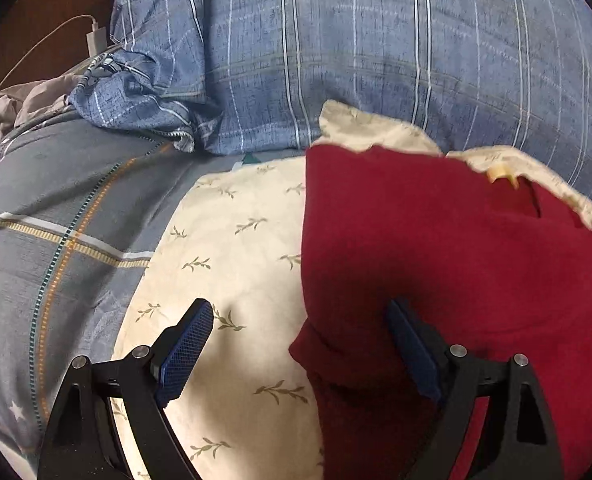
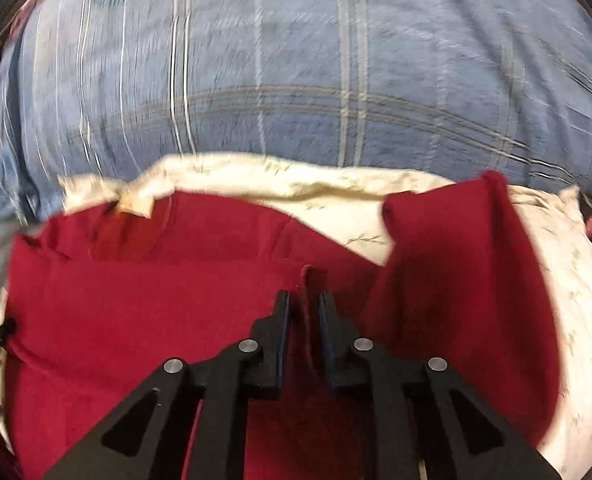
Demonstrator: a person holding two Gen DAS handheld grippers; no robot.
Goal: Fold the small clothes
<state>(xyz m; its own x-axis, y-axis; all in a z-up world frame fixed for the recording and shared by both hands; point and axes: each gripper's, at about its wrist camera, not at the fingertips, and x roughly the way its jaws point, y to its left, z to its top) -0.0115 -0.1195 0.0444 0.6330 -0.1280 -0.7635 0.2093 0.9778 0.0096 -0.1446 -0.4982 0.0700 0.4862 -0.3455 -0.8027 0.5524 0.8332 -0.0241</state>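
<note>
2 jaws of the right gripper point(image 2: 303, 304) are pinching a thin ridge of the dark red knitted garment point(image 2: 136, 320). That shallow bite is risking a slip, while the left gripper point(image 1: 299, 320), jaws wide apart, is holding nothing to steady it on the cream leaf-print pillow point(image 1: 236, 240).

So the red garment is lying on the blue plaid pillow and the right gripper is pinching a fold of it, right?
Not quite. The red garment lies on the cream leaf-print cloth, as the left wrist view shows; the right gripper does pinch a fold.
</note>
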